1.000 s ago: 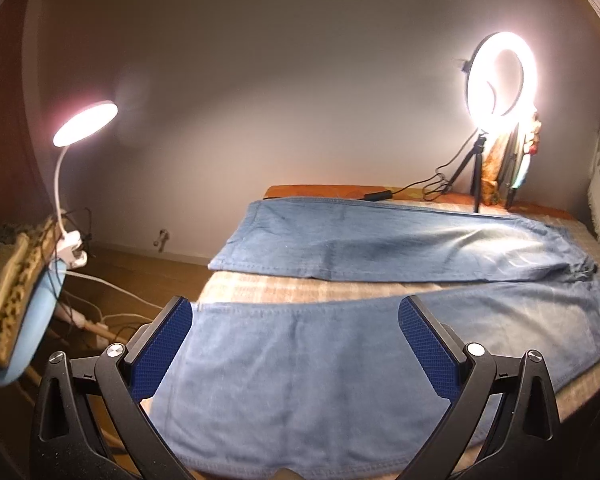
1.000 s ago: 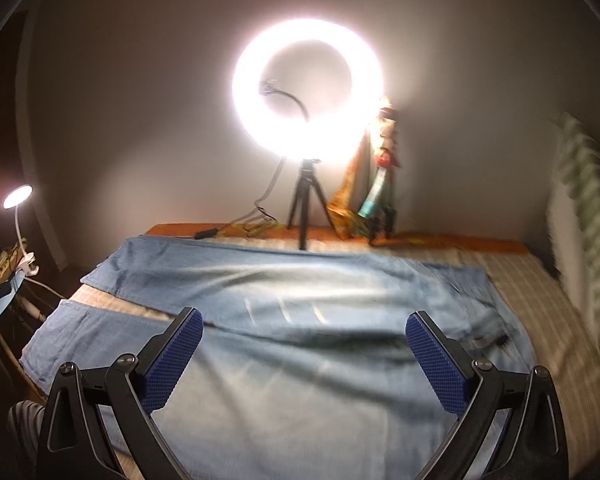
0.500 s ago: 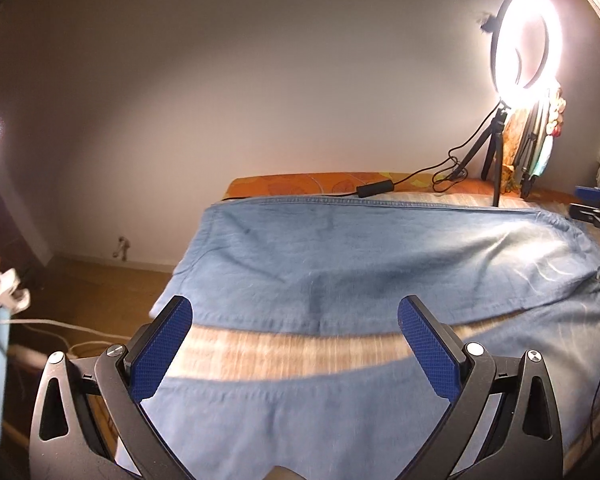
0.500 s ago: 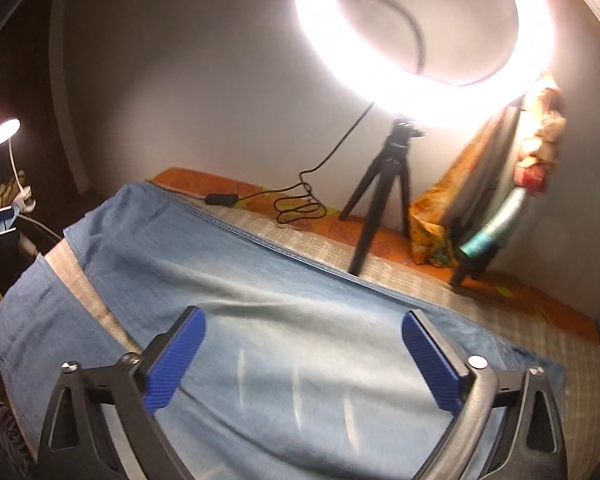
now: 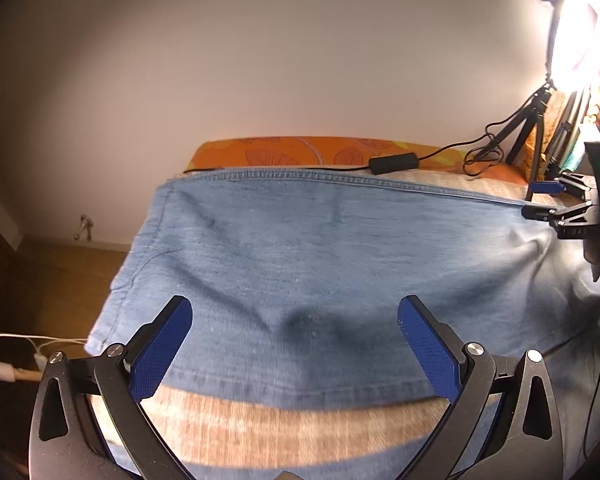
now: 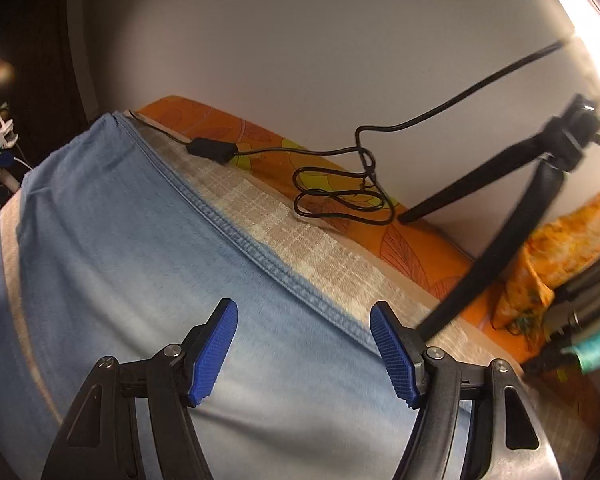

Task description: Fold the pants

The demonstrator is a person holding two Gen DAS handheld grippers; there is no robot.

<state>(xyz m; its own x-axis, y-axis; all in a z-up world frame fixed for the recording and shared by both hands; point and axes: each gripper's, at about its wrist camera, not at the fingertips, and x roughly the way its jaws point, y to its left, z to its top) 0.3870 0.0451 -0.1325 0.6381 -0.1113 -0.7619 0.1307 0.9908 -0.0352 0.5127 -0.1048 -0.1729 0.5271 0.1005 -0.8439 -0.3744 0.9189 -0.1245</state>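
Light blue denim pants (image 5: 300, 248) lie spread flat on the bed, legs apart with a strip of checked bedcover (image 5: 284, 428) between them. My left gripper (image 5: 296, 344) is open and empty, low over the far leg near its inner edge. My right gripper (image 6: 304, 344) is open and empty, over the far leg's outer seam (image 6: 260, 256) by the wall. The right gripper also shows in the left wrist view (image 5: 556, 204) at the far right edge of the pants.
A ring light on a black tripod (image 6: 500, 216) stands at the wall side of the bed, with its cable and black adapter (image 6: 212, 148) lying on the orange sheet (image 5: 300, 152). Orange cloth and bottles (image 6: 540, 280) sit beside the tripod. Wooden floor (image 5: 60, 276) lies left of the bed.
Both grippers have moved forward across the bed, from above the near leg to over the far leg. The right gripper has come close to the wall-side seam and its jaws are narrower.
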